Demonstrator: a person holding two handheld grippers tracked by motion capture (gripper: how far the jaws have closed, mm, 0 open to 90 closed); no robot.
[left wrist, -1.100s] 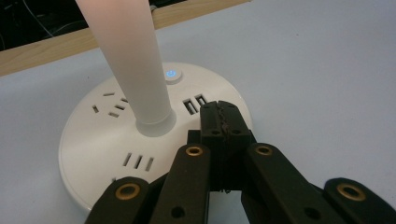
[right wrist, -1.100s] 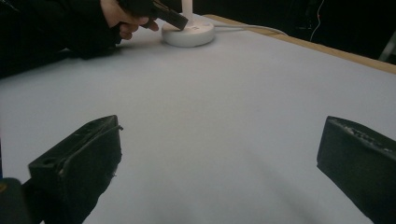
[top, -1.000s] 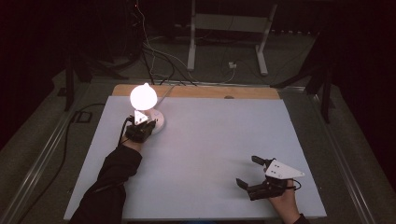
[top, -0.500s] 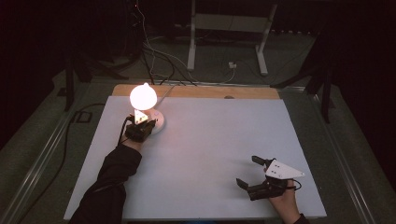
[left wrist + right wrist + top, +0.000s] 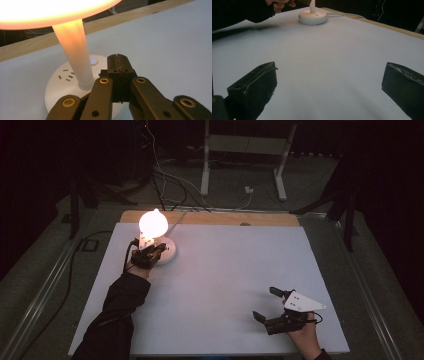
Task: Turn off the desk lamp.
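Observation:
A small white desk lamp stands at the table's far left, its round head (image 5: 153,222) lit and glowing orange-white. Its round white base (image 5: 65,80) carries socket slots and a small blue-lit button (image 5: 93,60). My left gripper (image 5: 150,253) is shut, with nothing between its jaws, and its tips (image 5: 119,62) hover just over the base right next to that button and the stem (image 5: 75,50). My right gripper (image 5: 266,304) rests near the front right of the table, jaws wide open over bare white surface (image 5: 329,82). From there the lamp base (image 5: 312,17) shows far off.
The table is a white sheet (image 5: 235,270) with a wooden strip (image 5: 215,218) along the far edge. The lamp's cord (image 5: 348,15) runs off that edge. Cables and a metal stand (image 5: 245,150) lie on the dark floor beyond.

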